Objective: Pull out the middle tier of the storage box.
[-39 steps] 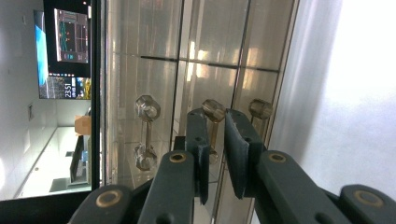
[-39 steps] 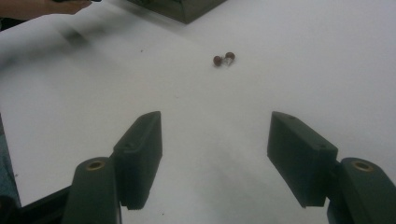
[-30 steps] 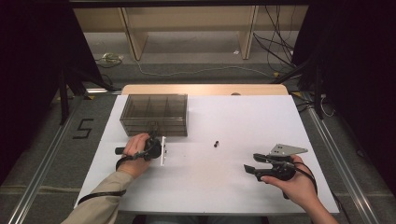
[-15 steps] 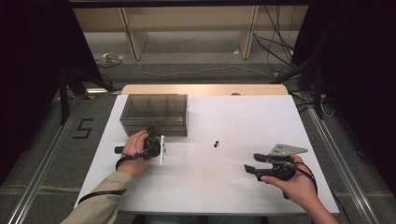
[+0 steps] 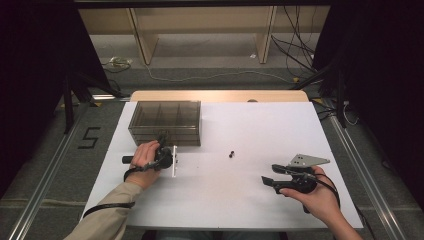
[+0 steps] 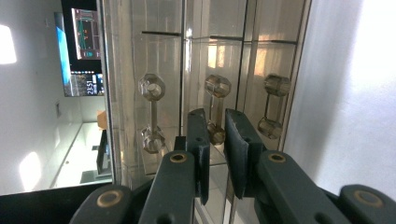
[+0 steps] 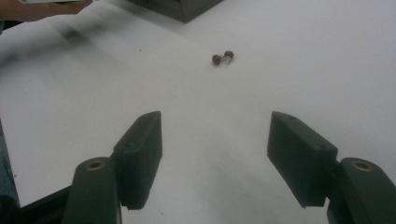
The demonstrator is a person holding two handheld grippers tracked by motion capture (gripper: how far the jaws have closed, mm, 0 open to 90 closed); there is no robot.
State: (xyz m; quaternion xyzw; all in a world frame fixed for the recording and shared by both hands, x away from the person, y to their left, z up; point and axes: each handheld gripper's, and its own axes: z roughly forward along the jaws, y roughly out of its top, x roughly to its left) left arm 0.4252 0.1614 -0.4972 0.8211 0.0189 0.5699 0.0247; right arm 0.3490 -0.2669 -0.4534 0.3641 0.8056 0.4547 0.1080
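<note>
A smoky clear drawer box (image 5: 165, 121) stands at the table's back left. Its front (image 6: 140, 70) carries three clear dumbbell-shaped handles. My left gripper (image 5: 162, 139) points at that front, rolled on its side. In the left gripper view its jaws (image 6: 218, 122) have just been closing and now stand narrow around the lower half of the middle handle (image 6: 216, 95). My right gripper (image 5: 269, 173) rests at the front right, open, with nothing between its fingers (image 7: 215, 140). A small dark two-beaded piece (image 5: 231, 154) lies mid-table, ahead of the right jaws (image 7: 222, 58).
The white table top (image 5: 260, 125) has a wooden strip (image 5: 220, 96) along its far edge. Beyond it are wooden stands and cables on the floor. Metal rails run along both sides, and a "5" is marked on the floor at the left (image 5: 90, 137).
</note>
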